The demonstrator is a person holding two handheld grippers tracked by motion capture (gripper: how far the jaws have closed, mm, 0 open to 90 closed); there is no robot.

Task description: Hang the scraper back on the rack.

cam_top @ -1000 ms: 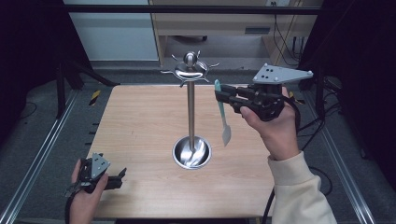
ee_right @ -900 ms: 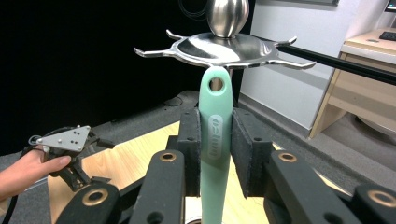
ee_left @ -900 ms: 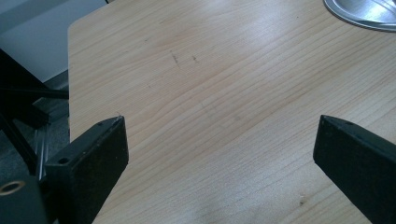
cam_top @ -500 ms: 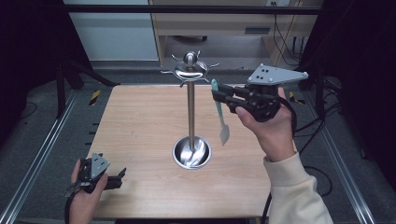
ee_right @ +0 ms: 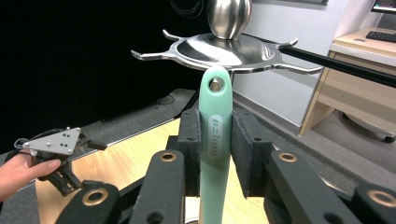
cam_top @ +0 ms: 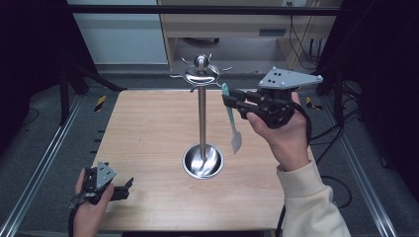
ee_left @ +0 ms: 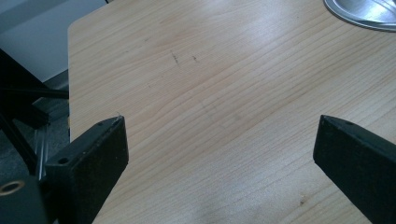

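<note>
Jaws of the right gripper [cam_top: 232, 98] are closed on the mint-green handle of a spatula [cam_top: 232, 123], gripping it just below the hanging hole at its top end; the right gripper view shows the handle [ee_right: 215, 140] upright between the two black pads, pressed on both sides. Spatula hangs straight down from the grip, pale blade lowest, clear of the worktop [cam_top: 148, 128]. It is held just beside the stand [cam_top: 201, 118], on that stand's right in the high view, with the handle's top near the hooks of the crown [ee_right: 219, 49] but not on any hook. Stand is a polished metal post with a round dished base [cam_top: 202, 162] resting near the middle of the worktop, and a ball finial on top. Right hand [cam_top: 281, 133] is raised above the worktop's right side, grey plate uppermost. Jaws of the left gripper [cam_top: 121, 190] stand wide apart and hold nothing; the left gripper view shows bare wood grain between them and the rim of the base [ee_left: 359, 14] at the upper right. Left hand [cam_top: 89, 207] rests low at the near left corner of the worktop, well apart from the stand
</note>
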